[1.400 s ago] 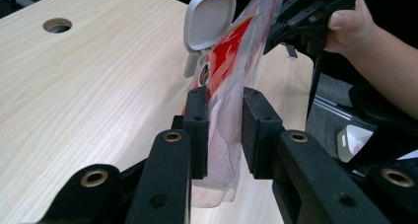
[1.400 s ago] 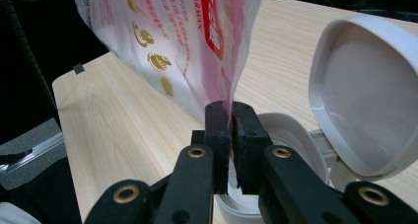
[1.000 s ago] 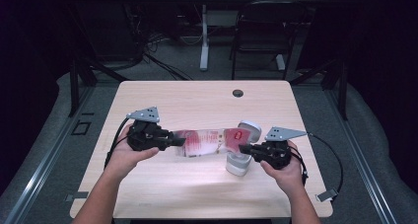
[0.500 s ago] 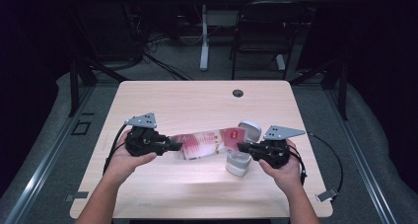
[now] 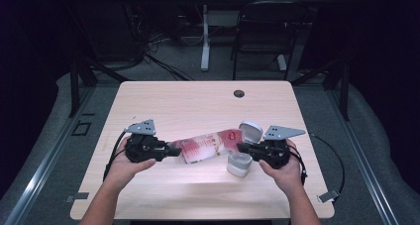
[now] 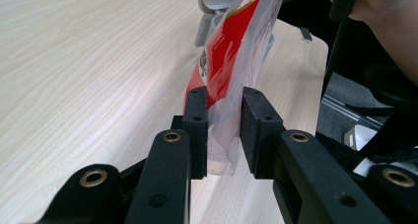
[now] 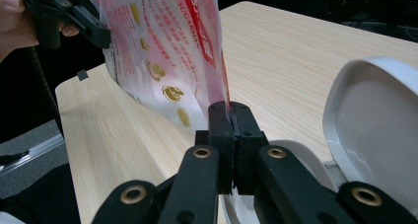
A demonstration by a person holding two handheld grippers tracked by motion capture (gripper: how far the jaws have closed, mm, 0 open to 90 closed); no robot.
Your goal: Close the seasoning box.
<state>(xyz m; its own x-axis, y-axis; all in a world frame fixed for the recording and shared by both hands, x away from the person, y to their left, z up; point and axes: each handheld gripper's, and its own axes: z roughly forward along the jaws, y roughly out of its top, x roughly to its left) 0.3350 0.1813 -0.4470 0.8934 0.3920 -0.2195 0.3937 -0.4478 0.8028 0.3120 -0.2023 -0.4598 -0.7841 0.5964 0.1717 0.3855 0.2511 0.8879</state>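
Two grippers: a person at a pale wooden table (image 5: 163, 103) holds one red-and-clear packet between both tools, low in the centre of the high view.
Table: light wood filling the middle of the high view, a small round hole (image 5: 239, 93) toward its upper right.
Packet: a red, white and clear pouch (image 5: 208, 144) slung level between the tools at lower centre, its right end over a white container; it looks to be on its way to being emptied there.
Container: a white tub (image 5: 238, 164) with a hinged lid (image 5: 250, 131) standing open, just right of centre, touching the table and tucked under the right tool.
Left gripper: left gripper (image 6: 224, 125) at lower centre of its own view, jaws part-way in and pressed on the packet's clear bottom seam.
Right gripper: right gripper (image 7: 230, 116) at lower centre of its own view, jaws all but together, pinching the packet's red top edge above the tub's rim.
Doing it well: judged from the sag, raise the left end so the contents slide toward the tub, and keep the right pinch steady over the opening.
Risk: a tilt too quick could spill past the rim or nudge the light tub.
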